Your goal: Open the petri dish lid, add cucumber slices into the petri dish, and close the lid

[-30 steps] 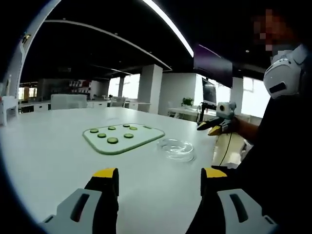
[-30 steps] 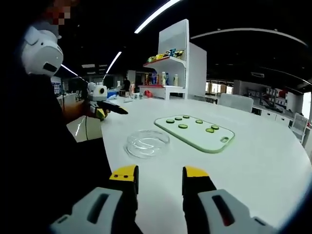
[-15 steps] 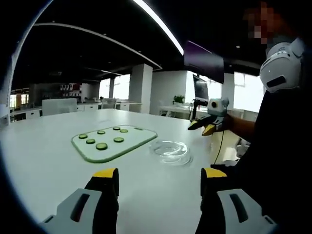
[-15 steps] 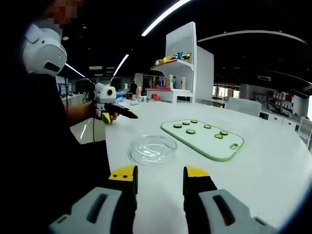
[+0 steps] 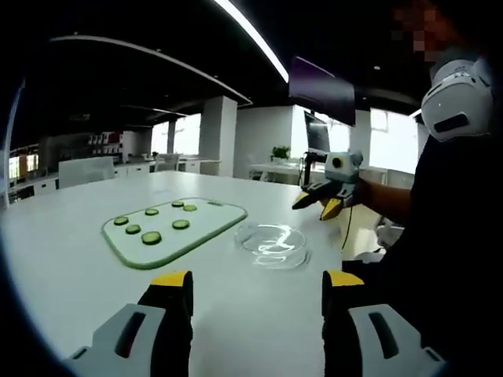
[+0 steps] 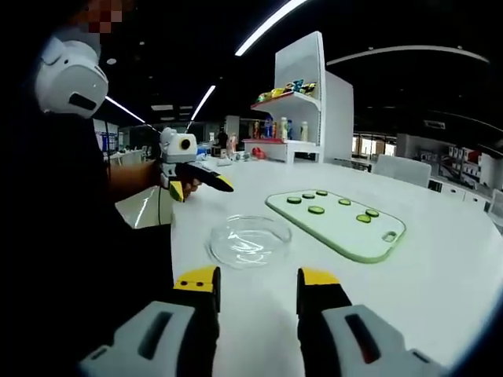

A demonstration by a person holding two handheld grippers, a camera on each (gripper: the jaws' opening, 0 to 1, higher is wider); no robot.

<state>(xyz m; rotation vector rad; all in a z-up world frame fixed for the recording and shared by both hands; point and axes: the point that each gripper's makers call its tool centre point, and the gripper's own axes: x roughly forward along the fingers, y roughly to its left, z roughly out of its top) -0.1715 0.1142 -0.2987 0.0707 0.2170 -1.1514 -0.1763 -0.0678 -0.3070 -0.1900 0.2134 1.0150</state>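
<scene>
A clear lidded petri dish sits on the white table, just beyond both sets of jaws. Beside it lies a pale green cutting board carrying several cucumber slices. My left gripper stands open and empty short of the dish. It also shows in the right gripper view as the left gripper, raised left of the dish. My right gripper is open and empty too. In the left gripper view the right gripper hovers behind the dish on the right.
A person in dark clothes stands at the table's near edge, close to the dish. A white shelf unit with bottles stands at the back. Bare tabletop stretches around the board.
Both views have shifted as the hands moved; each gripper now sits closer to the petri dish. The dish, board and slices have stayed put, and both jaws have stayed open.
</scene>
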